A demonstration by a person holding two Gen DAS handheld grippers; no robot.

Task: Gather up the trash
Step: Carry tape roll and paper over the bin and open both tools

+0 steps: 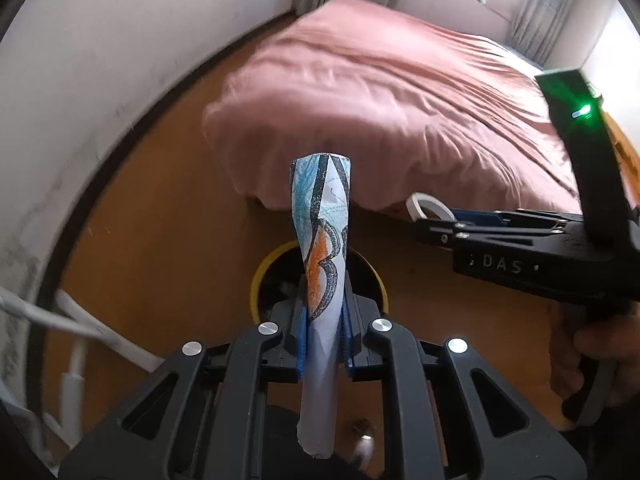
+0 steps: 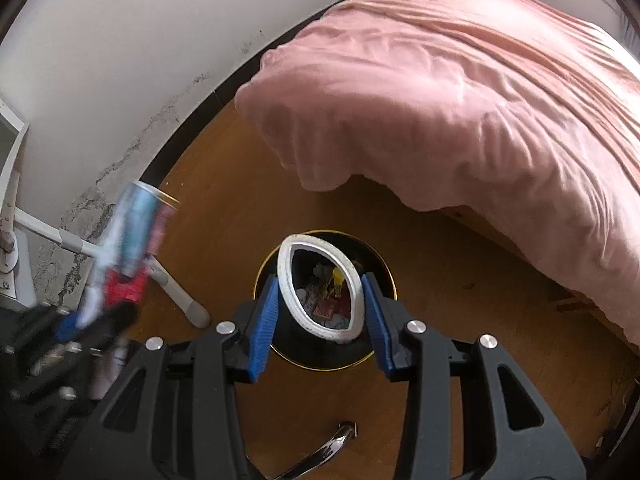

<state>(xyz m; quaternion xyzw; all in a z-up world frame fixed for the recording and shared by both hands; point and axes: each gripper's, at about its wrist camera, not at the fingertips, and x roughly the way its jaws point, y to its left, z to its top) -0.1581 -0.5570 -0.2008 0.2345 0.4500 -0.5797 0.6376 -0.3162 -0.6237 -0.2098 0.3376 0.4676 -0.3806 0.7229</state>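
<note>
Above the bin (image 2: pixel 384 280), the left gripper (image 1: pixel 324 320) pinched a light, crushable paper roll (image 1: pixel 322 216) low; the right gripper (image 2: pixel 320 312) squeezed a springy white ring (image 2: pixel 320 292)

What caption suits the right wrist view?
Right gripper holds a squashed white ring above the bin.

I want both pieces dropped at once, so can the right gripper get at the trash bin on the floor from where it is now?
Probably yes. The right gripper, shut on the white ring, hangs over the open trash bin with nothing between them.
</note>
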